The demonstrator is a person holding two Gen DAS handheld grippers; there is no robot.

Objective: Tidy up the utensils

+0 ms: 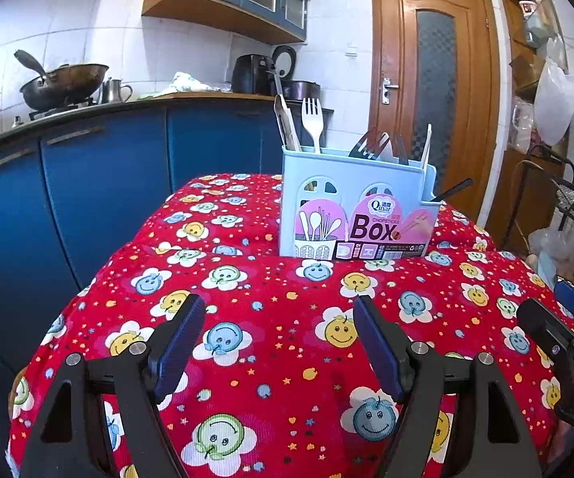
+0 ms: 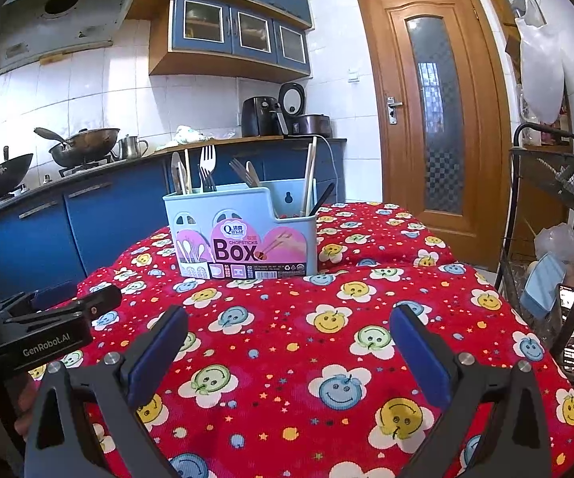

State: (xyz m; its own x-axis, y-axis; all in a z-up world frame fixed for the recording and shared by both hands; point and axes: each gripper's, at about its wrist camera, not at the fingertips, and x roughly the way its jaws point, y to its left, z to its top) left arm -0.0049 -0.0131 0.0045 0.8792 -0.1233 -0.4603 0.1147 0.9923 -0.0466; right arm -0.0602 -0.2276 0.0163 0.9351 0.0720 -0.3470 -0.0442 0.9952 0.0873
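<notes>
Left wrist view: The left gripper [image 1: 279,342] had its two blue pads [image 1: 179,342] spread wide, with nothing between them. It hung over a table with a red cloth [image 1: 271,358] that had smiley flowers on it. At about 12 o'clock from the gripper, well apart from it, a light blue box [image 1: 350,203] stood upright on the cloth. A pink label on its front said "Box". A white fork [image 1: 313,123] stuck up from the box's left part, just beside some pale tongs [image 1: 285,127]. More dark and pale utensils [image 1: 382,145] stuck up nearer the middle. A black handle [image 1: 452,190] leaned out of the low part on the right. At 3 o'clock, the right gripper [image 1: 561,342] showed at the edge of the picture. From here I could not tell how its fingers stood. Behind the table were blue cupboards [image 1: 108,183], a wok [image 1: 64,83] and a brown door [image 1: 434,91].

Right wrist view: The right gripper [image 2: 287,342] also had its pads spread wide, holding nothing, over the same cloth [image 2: 287,326]. The box [image 2: 243,231] stood at about 11 o'clock from it, well apart. The fork [image 2: 207,167] stood up in the left part. Long pale sticks [image 2: 310,177] and the black handle [image 2: 323,199] stood in the low right part. At 9 o'clock, the left gripper [image 2: 48,318] lay low beside the cloth's edge. The wok [image 2: 84,145] and the door [image 2: 434,119] were behind.
</notes>
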